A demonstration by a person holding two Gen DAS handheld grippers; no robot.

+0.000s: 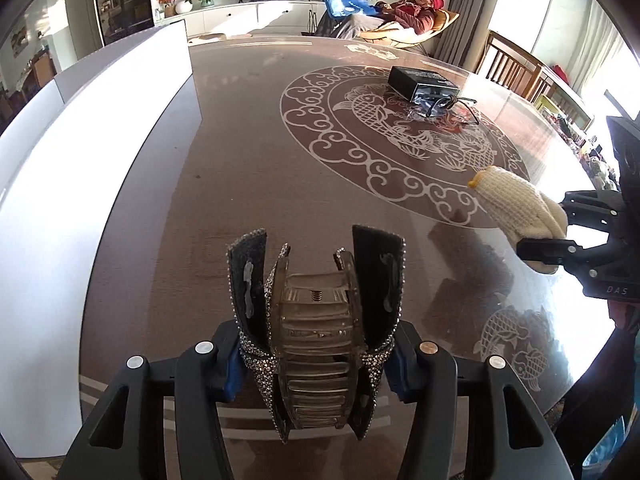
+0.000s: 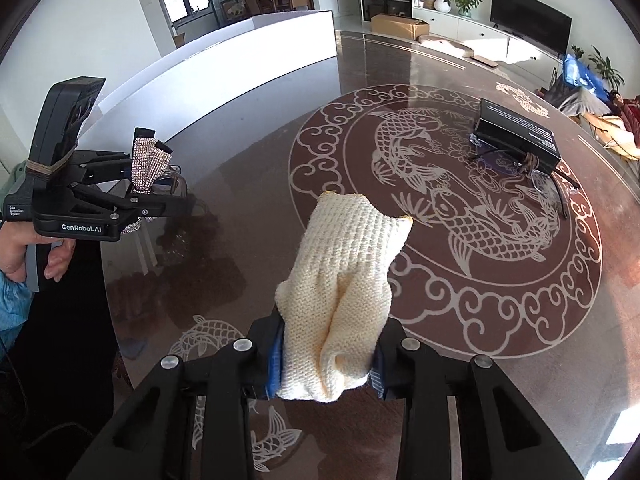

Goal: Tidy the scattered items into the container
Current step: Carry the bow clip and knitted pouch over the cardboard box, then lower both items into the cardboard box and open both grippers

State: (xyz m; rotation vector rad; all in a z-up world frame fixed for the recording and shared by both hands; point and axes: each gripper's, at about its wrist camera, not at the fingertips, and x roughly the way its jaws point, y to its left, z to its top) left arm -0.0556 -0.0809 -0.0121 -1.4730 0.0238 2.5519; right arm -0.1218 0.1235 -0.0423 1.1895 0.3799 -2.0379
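Clamped in the left gripper: one rhinestone hair claw. Right gripper pinches one knitted glove. One black box, one pair of glasses lie on the table.

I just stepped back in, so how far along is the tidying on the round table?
Nothing shows as put away yet; the white container shows only its outer wall. In hand: the left gripper clamps the rhinestone hair claw, and the right gripper clamps the knit glove. Left on the table: the glasses and black box.
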